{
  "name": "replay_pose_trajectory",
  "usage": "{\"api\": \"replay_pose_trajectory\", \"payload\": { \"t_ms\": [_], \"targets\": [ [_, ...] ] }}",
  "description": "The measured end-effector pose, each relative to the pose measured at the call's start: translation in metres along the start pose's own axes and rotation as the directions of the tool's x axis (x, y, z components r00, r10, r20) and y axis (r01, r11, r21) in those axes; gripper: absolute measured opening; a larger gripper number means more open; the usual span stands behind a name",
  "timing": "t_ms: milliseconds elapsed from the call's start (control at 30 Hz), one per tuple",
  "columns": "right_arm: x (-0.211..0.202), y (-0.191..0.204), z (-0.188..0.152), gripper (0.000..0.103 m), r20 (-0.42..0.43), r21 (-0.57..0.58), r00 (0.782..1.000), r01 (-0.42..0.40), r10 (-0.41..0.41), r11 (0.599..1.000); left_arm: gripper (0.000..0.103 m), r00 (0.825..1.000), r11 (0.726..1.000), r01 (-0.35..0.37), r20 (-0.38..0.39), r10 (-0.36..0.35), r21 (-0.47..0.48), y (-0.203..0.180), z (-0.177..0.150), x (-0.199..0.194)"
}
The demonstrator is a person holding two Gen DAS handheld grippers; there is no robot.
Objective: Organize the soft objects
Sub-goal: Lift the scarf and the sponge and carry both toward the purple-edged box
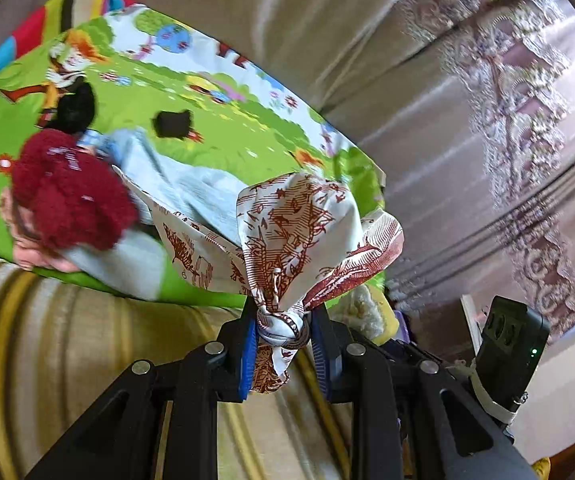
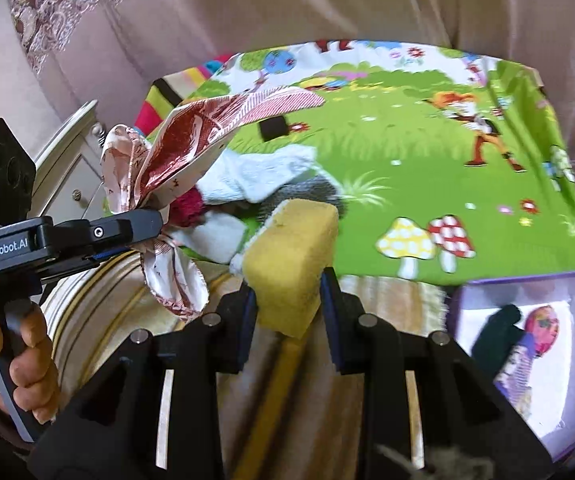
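My left gripper is shut on a red-and-white printed cloth, lifted above the green cartoon mat. The same cloth and the left gripper show at the left of the right wrist view. My right gripper is shut on a yellow sponge, held over the striped sofa edge. On the mat lie a dark red fuzzy item, a pale blue towel and a small black piece.
A purple box with a few items inside sits at the lower right. The striped beige sofa surface lies below the mat. Curtains hang behind. A white cabinet stands at the left.
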State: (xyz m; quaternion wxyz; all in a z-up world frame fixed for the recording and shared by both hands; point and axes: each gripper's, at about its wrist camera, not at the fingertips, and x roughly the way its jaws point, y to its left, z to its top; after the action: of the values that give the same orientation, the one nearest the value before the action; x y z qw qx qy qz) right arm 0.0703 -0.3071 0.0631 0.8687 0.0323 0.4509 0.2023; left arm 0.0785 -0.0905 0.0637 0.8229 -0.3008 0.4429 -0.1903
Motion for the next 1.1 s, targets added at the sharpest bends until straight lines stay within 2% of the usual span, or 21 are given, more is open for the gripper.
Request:
{"api": "replay_pose_trajectory", "payload": {
  "t_ms": [300,600,767,967,1033,1100],
  "targets": [
    [-0.042,-0.062,-0.017,0.034,0.061,0.12,0.993,0.095,-0.103,0.988,0.025,0.993,0.993,0.09,-0.082,-0.084,0.074,-0.05,-0.016,0.033],
    [-0.085,-0.126,-0.037,0.035,0.091,0.231,0.961,0.234,-0.26,0.944,0.025,0.972,0.973,0.161,-0.196,-0.128,0.167,-0.108,-0.035,0.079],
    [-0.101,-0.152,-0.047,0.036,0.09,0.28,0.944,0.281,-0.316,0.918,0.025,0.957,0.962,0.186,-0.26,-0.131,0.2,-0.135,-0.047,0.104],
    [-0.113,-0.167,-0.055,0.036,0.099,0.309,0.936,0.294,-0.338,0.905,0.025,0.945,0.953,0.183,-0.312,-0.102,0.243,-0.158,-0.058,0.133],
    [-0.115,-0.169,-0.056,0.036,0.098,0.312,0.933,0.302,-0.347,0.901,0.03,0.943,0.953,0.168,-0.325,-0.08,0.253,-0.164,-0.06,0.144],
    [-0.115,-0.172,-0.057,0.041,0.094,0.318,0.929,0.312,-0.357,0.895,0.043,0.939,0.955,0.147,-0.341,-0.053,0.256,-0.165,-0.062,0.153]
  ]
}}
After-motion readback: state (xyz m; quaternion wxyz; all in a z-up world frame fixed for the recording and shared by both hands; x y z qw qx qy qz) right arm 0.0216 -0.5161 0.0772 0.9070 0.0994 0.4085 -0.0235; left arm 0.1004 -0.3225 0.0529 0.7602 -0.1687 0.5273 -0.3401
